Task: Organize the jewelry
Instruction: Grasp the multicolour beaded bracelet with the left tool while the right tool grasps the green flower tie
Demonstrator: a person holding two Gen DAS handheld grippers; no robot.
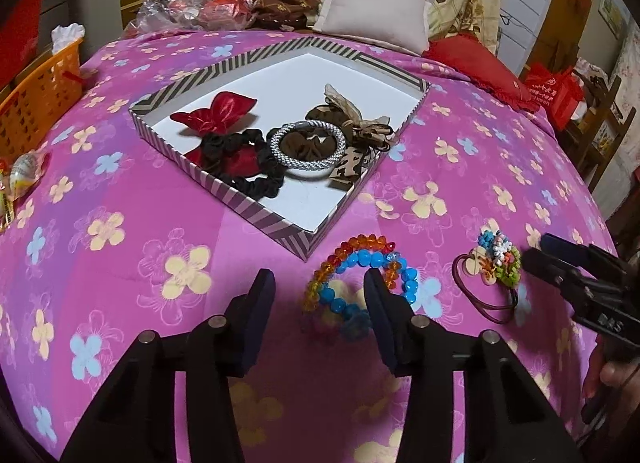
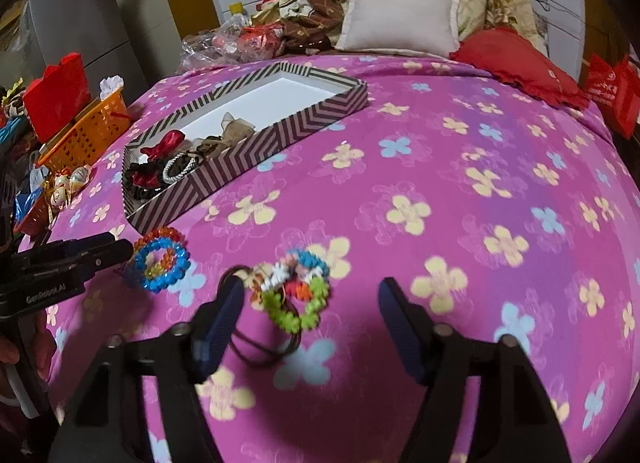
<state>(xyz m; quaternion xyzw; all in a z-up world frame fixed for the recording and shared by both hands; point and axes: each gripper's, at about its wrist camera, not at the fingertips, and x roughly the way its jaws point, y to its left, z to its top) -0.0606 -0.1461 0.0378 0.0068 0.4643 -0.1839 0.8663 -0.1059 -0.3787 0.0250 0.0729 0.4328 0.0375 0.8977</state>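
On the bedspread [image 1: 120, 263], two bead bracelets [image 1: 360, 279], one flower tie [image 2: 296, 287]; both grippers' jaws spread, left gripper [image 1: 320, 283], right gripper [image 2: 312, 295].

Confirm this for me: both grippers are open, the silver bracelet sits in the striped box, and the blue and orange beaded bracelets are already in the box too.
One part is wrong. The blue and orange beaded bracelets lie on the pink bedspread outside the striped box, by the left gripper, as the left wrist view shows. The rest holds: the silver bracelet sits in the box, and the right gripper is open too.
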